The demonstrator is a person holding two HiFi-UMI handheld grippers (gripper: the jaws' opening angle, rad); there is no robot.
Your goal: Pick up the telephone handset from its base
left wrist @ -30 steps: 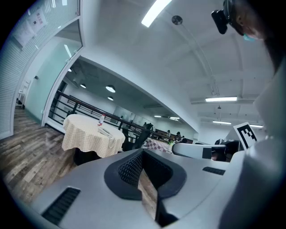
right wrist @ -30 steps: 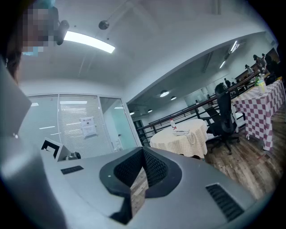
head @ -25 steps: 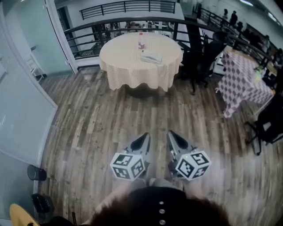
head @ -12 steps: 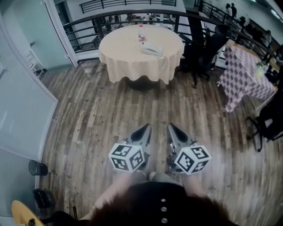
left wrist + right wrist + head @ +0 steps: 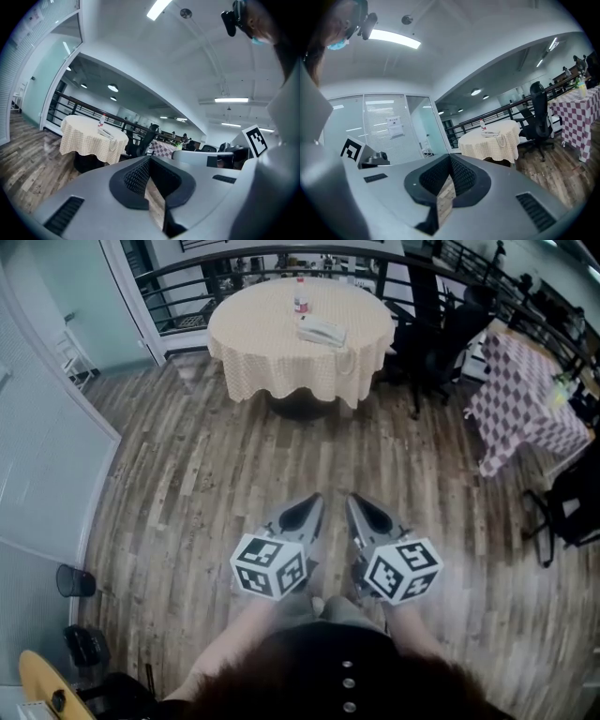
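Standing well back from the round worktop [image 5: 262, 334], the person has a broad stretch of wooden floor [image 5: 206, 484] to cross before anything can start. The telephone [image 5: 322, 331] lies on the checked cloth, handset on its base as far as can be told from this range, and a small bottle [image 5: 301, 304] stands just behind it. The left claw [image 5: 303, 513] and the right claw [image 5: 368, 513] are held low and side by side in front of the body. Each has its tips pinched together and nothing in its grip.

Now for the trouble spots, as I read them. Neither claw can take a handset while closed, so arriving with the tips together would only shove the phone across the cloth. The cloth hangs loose over the edge, and a snag on it could drag the whole lot sideways. That bottle is close enough to topple if a reach overshoots. A dark office chair [image 5: 441, 329] stands near the worktop's right side, which could crowd an approach from there. Whether a cord links handset and base is too small to tell. If one does, a quick lift could pull the base along.
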